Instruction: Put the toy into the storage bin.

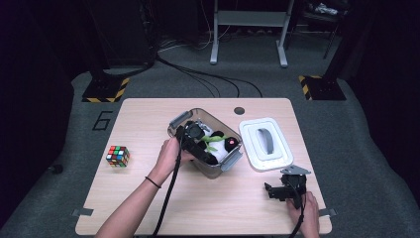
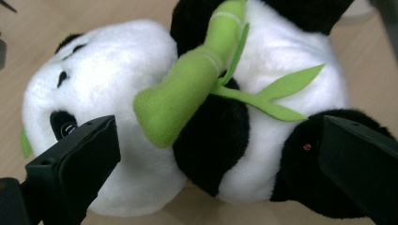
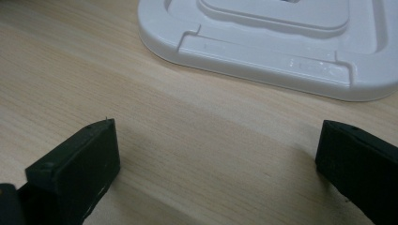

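One plush panda [image 2: 141,117] is seen lying inside a clear plastic box [image 1: 179,120] near the middle of the table [image 1: 148,198]. A green felt bamboo stalk [image 2: 187,89] with two leaves is stitched across the panda's white and black body. In the left gripper view the toy is framed between the two black jaws, which are spread wide on either side of it; whether either jaw is touching the fur cannot be told. In the high view the left gripper [image 1: 194,133] is held down into the box by the person's left hand [image 1: 171,153], with its cable trailing back along the forearm toward the near edge of the table.

Just beside the box, on its right, the white lid [image 1: 265,144] with a grey handle is laid flat on the table. The right gripper [image 1: 277,191] is rested on the wood near the lid's near edge, held by the right hand [image 1: 308,210] close to the front right corner. Its jaws are also spread apart, with bare table between them and the rim of the lid [image 3: 281,51] seen ahead.

A colour cube [image 1: 118,155] is placed well apart from the box, toward the left side of the table.
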The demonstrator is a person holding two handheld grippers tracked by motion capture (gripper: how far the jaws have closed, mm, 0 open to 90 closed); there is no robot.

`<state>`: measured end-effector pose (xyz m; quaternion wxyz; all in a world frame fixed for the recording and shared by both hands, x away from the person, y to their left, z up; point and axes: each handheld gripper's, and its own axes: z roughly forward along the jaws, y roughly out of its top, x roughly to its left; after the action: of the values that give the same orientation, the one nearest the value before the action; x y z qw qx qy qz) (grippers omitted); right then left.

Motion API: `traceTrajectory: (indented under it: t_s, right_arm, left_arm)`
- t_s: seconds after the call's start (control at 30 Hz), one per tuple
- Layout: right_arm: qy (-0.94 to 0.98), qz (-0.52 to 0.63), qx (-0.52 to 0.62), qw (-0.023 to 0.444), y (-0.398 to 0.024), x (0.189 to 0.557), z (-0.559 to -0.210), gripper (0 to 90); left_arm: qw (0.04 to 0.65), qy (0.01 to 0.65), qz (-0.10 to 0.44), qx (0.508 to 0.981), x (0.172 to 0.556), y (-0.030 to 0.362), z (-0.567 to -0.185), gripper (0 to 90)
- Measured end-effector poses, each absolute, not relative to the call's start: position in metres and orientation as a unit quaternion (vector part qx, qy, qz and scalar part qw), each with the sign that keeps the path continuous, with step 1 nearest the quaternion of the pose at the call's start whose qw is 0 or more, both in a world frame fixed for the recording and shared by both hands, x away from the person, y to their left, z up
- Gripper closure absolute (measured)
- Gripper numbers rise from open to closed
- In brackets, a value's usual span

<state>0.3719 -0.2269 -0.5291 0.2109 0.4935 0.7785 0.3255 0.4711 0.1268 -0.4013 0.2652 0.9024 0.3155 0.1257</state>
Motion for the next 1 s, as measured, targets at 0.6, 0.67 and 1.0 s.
traceTrajectory:
  t_s: [0.6, 0.67, 1.0]
  right_arm:
    - [0.778, 0.325, 0.494, 0.211, -0.227, 0.372, -0.529, 0.0]
    - [0.778, 0.326, 0.494, 0.210, -0.227, 0.372, -0.529, 0.0]
    - [0.778, 0.326, 0.494, 0.211, -0.227, 0.372, -0.529, 0.0]
  left_arm:
    - [0.345, 0.336, 0.133, 0.866, 0.455, 0.178, -0.374, 0.1]
    - [0.347, 0.340, 0.139, 0.863, 0.452, 0.185, -0.372, 0.1]
    - [0.351, 0.367, 0.159, 0.847, 0.443, 0.223, -0.372, 0.1]
